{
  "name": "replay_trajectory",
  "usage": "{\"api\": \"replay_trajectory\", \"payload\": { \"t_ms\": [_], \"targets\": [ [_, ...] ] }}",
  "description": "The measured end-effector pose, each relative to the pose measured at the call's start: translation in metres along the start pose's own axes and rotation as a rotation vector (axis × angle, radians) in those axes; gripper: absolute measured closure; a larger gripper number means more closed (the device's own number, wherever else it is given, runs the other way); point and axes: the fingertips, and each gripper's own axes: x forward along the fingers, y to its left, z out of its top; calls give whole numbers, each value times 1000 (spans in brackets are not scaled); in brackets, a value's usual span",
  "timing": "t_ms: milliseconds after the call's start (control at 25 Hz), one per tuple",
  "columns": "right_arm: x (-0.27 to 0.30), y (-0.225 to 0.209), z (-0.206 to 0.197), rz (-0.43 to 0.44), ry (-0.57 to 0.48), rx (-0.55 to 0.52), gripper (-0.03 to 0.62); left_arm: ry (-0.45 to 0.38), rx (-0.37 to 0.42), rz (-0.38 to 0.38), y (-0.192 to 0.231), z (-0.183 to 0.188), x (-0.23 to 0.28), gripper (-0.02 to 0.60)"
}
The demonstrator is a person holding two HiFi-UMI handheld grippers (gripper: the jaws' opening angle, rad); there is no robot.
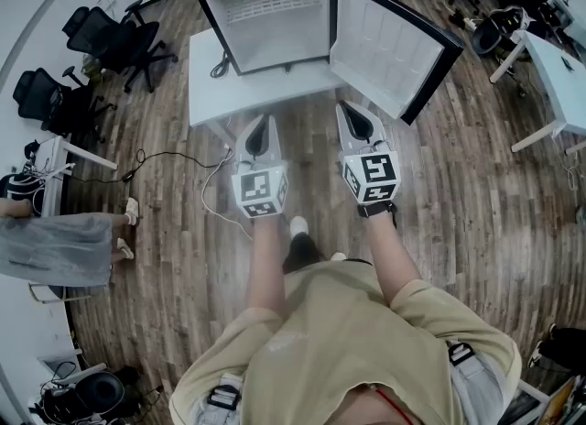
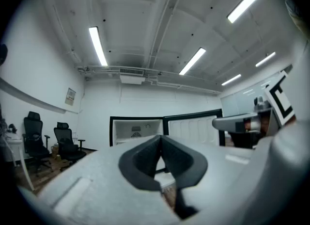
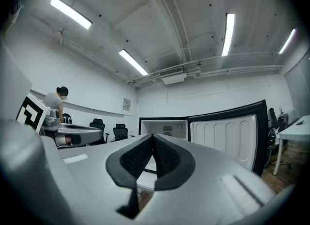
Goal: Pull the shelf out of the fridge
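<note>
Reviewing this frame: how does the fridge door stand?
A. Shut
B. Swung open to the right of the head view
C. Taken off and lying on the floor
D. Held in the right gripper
B: in the head view the door stands swung out to the right of the fridge, baring its white inside.

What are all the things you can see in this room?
fridge: one, black outside and white inside, on the table, door swung open to the right
table: one, white, under the fridge
office chairs: two, black, at the left; more at the top right
desk: one, white, far right
cable: one, pale, on the wooden floor
other person: one, in grey, at the left edge
left gripper: one, grey, shut, empty, in front of the fridge
right gripper: one, grey, shut, empty, beside the left gripper
shirt: one, beige, on the person holding the grippers
</note>
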Motion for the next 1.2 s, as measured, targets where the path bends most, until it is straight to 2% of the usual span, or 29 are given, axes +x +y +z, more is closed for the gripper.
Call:
{"api": "replay_trajectory", "payload": {
  "t_ms": [160,600,1200],
  "targets": [
    [13,-1,3,-22,-50,39,588,4,-7,-13,10,-1,10,586],
    [72,-2,-8,-62,-8,49,588,14,-65,-43,54,-11,50,583],
    [169,21,-9,-76,-6,49,588,35,-109,-102,133,-21,106,583]
  ]
}}
